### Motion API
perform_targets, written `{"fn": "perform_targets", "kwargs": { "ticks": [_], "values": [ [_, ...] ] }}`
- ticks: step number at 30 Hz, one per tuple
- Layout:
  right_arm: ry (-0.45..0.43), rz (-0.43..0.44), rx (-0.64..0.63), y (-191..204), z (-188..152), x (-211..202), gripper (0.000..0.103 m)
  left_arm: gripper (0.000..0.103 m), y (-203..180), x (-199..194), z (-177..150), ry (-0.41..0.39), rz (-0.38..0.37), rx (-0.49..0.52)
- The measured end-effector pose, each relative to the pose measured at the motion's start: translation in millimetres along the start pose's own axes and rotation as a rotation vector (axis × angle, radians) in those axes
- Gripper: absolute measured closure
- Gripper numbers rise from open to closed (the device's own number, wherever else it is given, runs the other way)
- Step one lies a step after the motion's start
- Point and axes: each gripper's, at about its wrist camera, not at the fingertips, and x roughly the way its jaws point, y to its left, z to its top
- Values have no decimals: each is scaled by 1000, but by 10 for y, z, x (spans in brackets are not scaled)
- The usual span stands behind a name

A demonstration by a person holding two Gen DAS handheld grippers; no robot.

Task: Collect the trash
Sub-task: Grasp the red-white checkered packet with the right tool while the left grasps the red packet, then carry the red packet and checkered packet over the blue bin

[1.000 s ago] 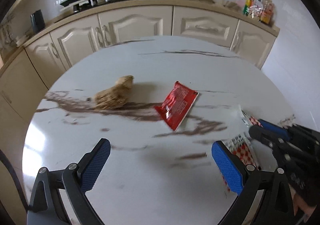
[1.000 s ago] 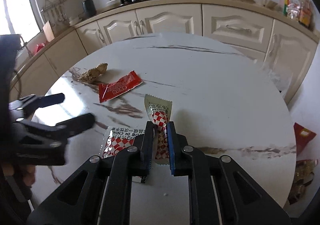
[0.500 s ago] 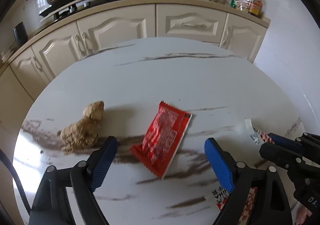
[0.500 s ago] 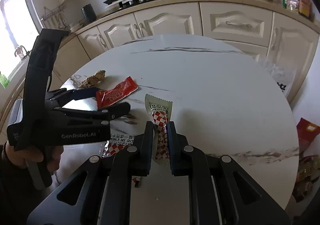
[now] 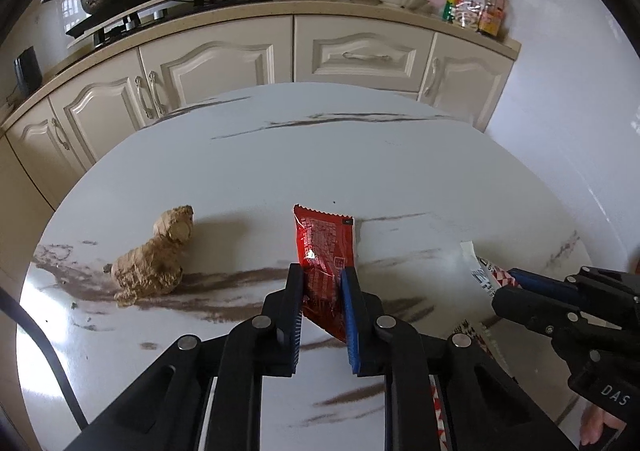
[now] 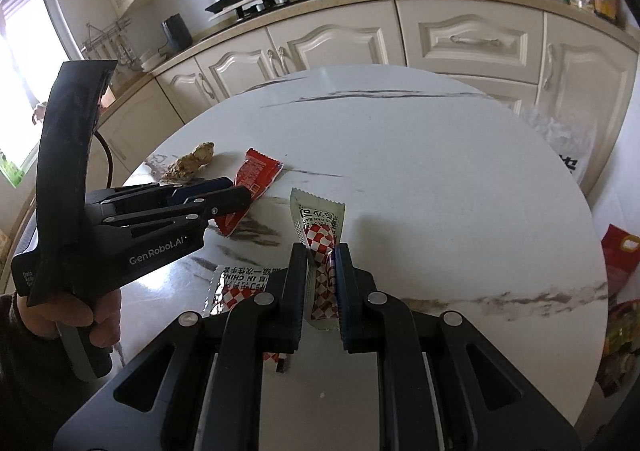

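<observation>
The red snack wrapper (image 5: pixel 326 251) lies on the near part of the round marble table (image 5: pixel 360 155), its near end between the fingers of the left gripper (image 5: pixel 322 291), whose jaws are closing onto it. To its left lies a piece of ginger root (image 5: pixel 154 257). Further right, the right gripper (image 6: pixel 321 271) is clamped on a red-and-white checked wrapper (image 6: pixel 320 251), and a second checked wrapper (image 6: pixel 234 287) lies flat just left of it. Cream cabinets (image 5: pixel 224 63) stand beyond the table.
</observation>
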Motion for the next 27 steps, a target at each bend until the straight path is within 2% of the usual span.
{"fn": "perform_targets", "kwargs": {
  "ticks": [7,15,22,27],
  "values": [
    [-6,14,7,72,-33,-66,89,93,-12,-266,-182,-10,-3,-22],
    [-31,39,-29,408,-56,-223,89,93,131,-992,-527,-78,-33,-75],
    [-50,95,-103,1041,-112,-340,89,93,384,-1824,-1067,-145,-15,-113],
    [-45,154,-202,1776,-208,-330,89,93,711,-2472,-1633,-184,44,-163]
  ]
}}
